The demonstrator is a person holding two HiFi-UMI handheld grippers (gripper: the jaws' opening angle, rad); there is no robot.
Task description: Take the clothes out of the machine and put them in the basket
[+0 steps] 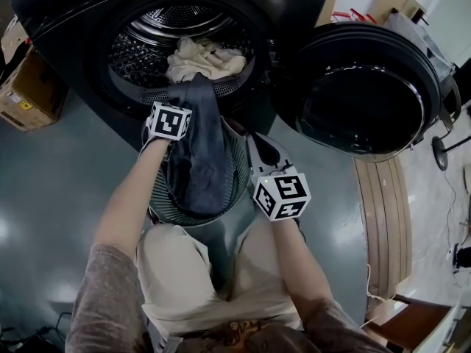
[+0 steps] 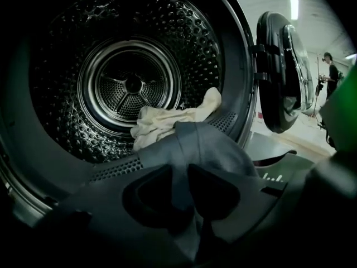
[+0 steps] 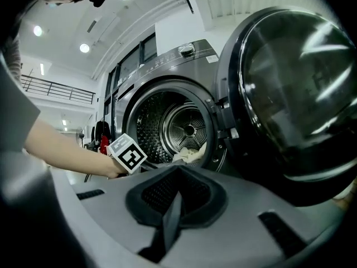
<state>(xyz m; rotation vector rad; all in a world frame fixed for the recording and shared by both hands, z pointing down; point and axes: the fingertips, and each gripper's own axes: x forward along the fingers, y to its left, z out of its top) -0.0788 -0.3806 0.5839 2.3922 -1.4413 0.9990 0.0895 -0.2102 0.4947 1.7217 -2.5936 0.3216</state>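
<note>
The dark front-loading machine's drum (image 1: 140, 57) stands open. Cream cloth (image 1: 202, 59) (image 2: 167, 121) lies at the drum's mouth. A dark grey garment (image 1: 206, 160) (image 2: 206, 144) hangs from the drum's lip down into the slatted basket (image 1: 156, 201) between the person's knees. My left gripper (image 1: 184, 101) (image 2: 187, 186) is at the lip, shut on this garment, with the fabric pinched between its jaws. My right gripper (image 1: 259, 153) (image 3: 177, 175) sits at the basket's right side, its jaws closed on a thin dark edge that looks like the basket's rim.
The round machine door (image 1: 368, 94) (image 3: 295, 94) is swung open to the right. A cardboard box (image 1: 26, 94) stands left of the machine. Wooden boards (image 1: 383, 219) lie on the floor at the right. Another person (image 2: 332, 71) stands far off.
</note>
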